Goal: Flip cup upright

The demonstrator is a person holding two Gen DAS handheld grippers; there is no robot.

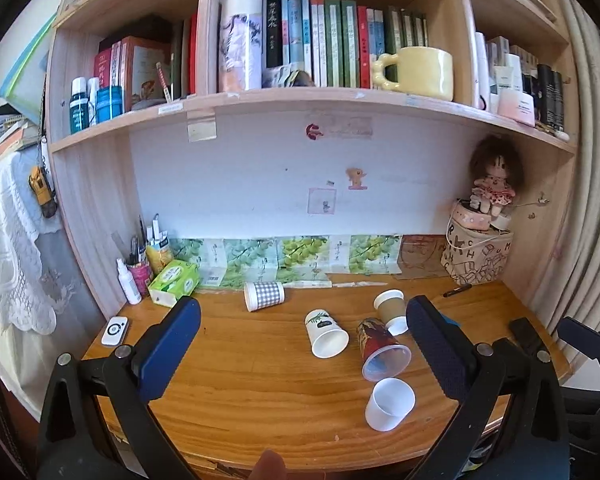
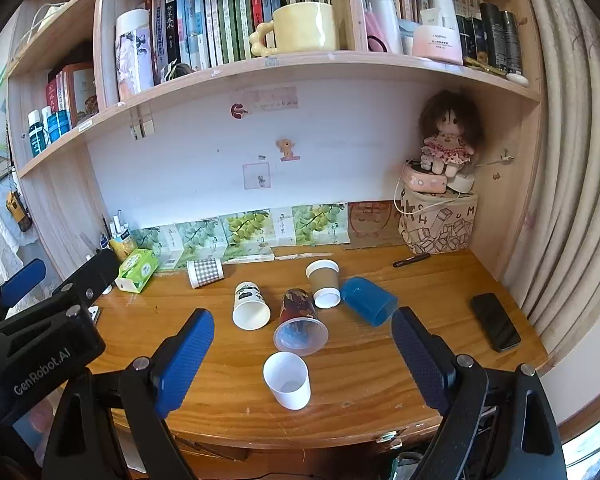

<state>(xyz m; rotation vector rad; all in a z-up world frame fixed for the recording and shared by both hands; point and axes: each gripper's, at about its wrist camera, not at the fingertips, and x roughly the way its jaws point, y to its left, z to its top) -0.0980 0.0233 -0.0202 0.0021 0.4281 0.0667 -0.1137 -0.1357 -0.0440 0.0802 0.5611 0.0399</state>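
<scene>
The front of the desk [image 2: 228, 412] is bare wood, so a hand can come in low from there. A white cup [image 2: 287, 380] stands first in the way. Behind it, lying cups crowd the middle: a red one [image 2: 300, 322], a leaf one [image 2: 250, 306], a brown one [image 2: 324, 282] and a blue one [image 2: 370, 300], all close together. A checked cup [image 2: 205, 272] lies farther back. A phone [image 2: 495, 322] lies on the right. There is bare wood on the left, up to the green box [image 2: 137, 270].

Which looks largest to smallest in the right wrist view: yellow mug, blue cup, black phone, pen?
1. yellow mug
2. blue cup
3. black phone, close to the blue cup, so unsure
4. pen
</scene>
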